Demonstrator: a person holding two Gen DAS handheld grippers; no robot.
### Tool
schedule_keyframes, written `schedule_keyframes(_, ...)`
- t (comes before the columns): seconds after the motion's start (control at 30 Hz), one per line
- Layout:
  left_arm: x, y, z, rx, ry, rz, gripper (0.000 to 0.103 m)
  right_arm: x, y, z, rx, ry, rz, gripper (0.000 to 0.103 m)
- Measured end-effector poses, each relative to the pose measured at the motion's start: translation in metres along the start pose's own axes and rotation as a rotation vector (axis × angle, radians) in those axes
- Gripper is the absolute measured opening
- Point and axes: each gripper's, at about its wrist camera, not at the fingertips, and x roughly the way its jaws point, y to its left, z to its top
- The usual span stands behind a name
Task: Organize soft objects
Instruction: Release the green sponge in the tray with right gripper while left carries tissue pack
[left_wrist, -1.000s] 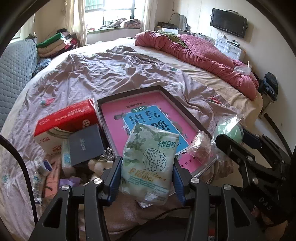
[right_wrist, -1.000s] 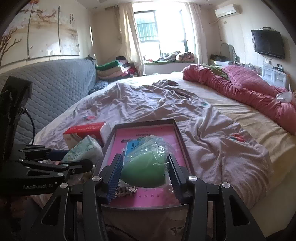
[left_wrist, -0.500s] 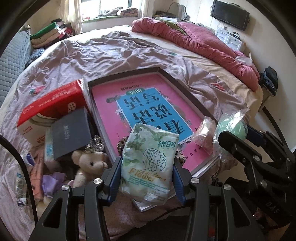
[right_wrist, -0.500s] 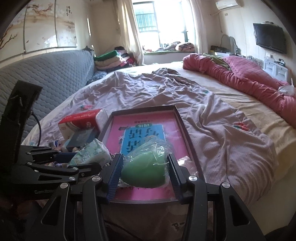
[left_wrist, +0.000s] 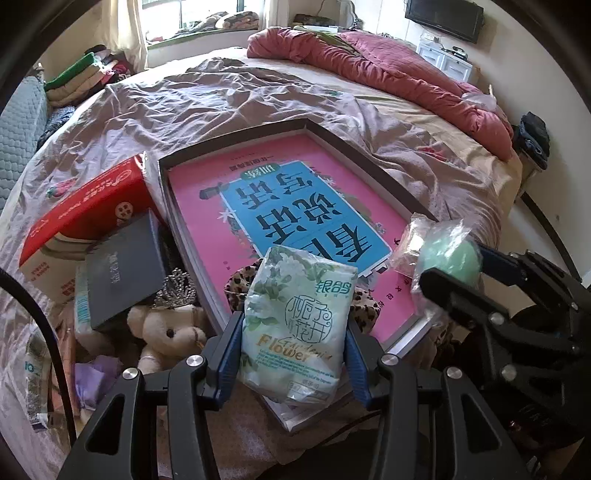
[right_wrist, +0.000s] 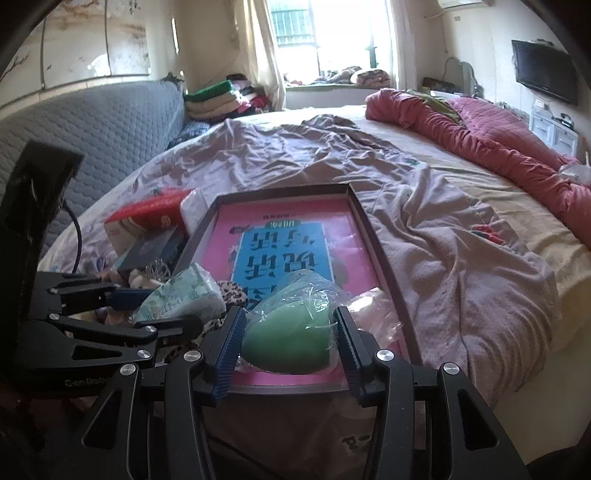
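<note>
Grippers first: the left gripper (left_wrist: 293, 345) is clamped partway on a tissue pack (left_wrist: 295, 325), its blue pads pressing both sides of the soft white-and-green packet at the bottom centre of the left view. The right gripper (right_wrist: 288, 345) is likewise closed partway on a green sponge (right_wrist: 286, 341) wrapped in clear plastic, low in the middle of the right view; the wrap bulges out above the pads. Neither set of jaws is wide, and each is held apart only by what it grips.

Both loads hang over the near end of a shallow dark tray (left_wrist: 369, 147) with a pink and blue printed sheet lining its floor. I judge they are about to be set down there, though neither touches the floor of the tray as far as I can see. Inside the tray, near the tissue pack, lies a leopard-print cloth (left_wrist: 240, 286), so some sorting looks done.

Plenty is left. At the lower left of the left view a small teddy bear (left_wrist: 166, 332) sits outside the tray beside a dark box (left_wrist: 125, 269) and a red carton (left_wrist: 85, 210), with scraps and packets below them, all on the rumpled bedspread (left_wrist: 258, 92).
</note>
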Motion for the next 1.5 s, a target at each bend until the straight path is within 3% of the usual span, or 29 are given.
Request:
schedule_keyframes(0.5, 0.015, 0.011, 0.006, 0.008, 0.012, -0.055, 0.05, 0.022, 0.02, -0.004, -0.105, 0.059, -0.038, 0.051)
schedule_keyframes(0.83, 0.018, 0.019, 0.006, 0.028, 0.021, -0.109, 0.051, 0.035, 0.037, -0.004, -0.194, 0.116, 0.0, 0.051)
schedule_keyframes(1.1, 0.018, 0.022, 0.005, 0.033, 0.023, -0.135, 0.051, 0.05, 0.034, -0.004, -0.191, 0.176, -0.006, 0.051)
schedule_keyframes(1.5, 0.026, 0.02, 0.005, 0.015, 0.047, -0.158, 0.052, 0.06, 0.031, -0.003, -0.205, 0.179, -0.049, 0.053)
